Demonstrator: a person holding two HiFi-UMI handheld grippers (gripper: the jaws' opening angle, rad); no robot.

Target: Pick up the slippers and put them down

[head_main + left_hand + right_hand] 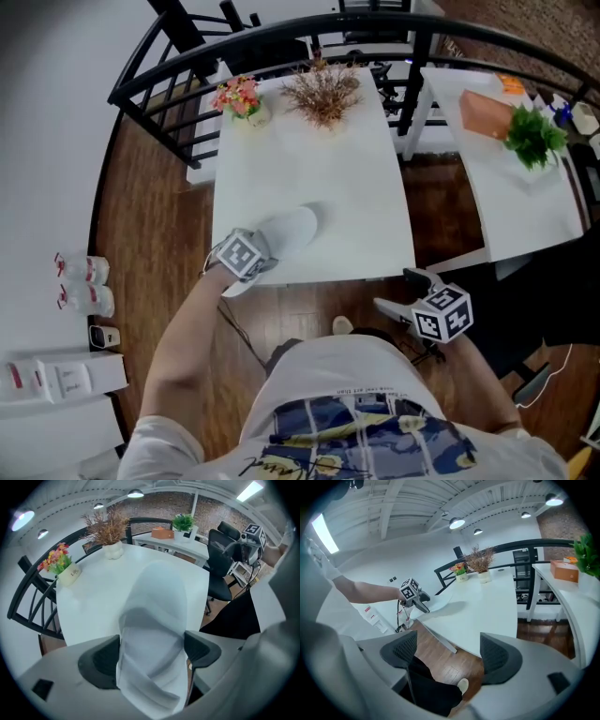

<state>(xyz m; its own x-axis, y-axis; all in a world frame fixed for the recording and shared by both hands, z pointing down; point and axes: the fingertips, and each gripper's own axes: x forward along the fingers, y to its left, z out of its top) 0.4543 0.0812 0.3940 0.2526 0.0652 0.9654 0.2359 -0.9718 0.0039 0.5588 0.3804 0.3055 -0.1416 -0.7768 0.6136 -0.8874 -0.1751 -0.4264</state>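
**Slip risk: slipper (289, 232) held by one end at the near edge of the table (319, 159)**
Head view: the left gripper (253, 251) holds the heel end only, so the toe may sag. Left gripper view: the jaws are clamped on soft, creased fabric, which could pull free. Right gripper view: the right gripper (447, 654) is open and empty, well apart from the slipper, so it gives no support.

A white rectangular worktop (309, 178) stands on a dark wooden floor (155, 216), with a curved black railing (187, 58) behind it. Pink flowers (239, 97) and dried brown stems (322, 89) sit in pots at its far edge. To the right, a second white table (525, 211) carries a green plant (534, 136) and an orange box (483, 114). The left wall (47, 141) is white. Round ceiling lamps (457, 523) are lit.
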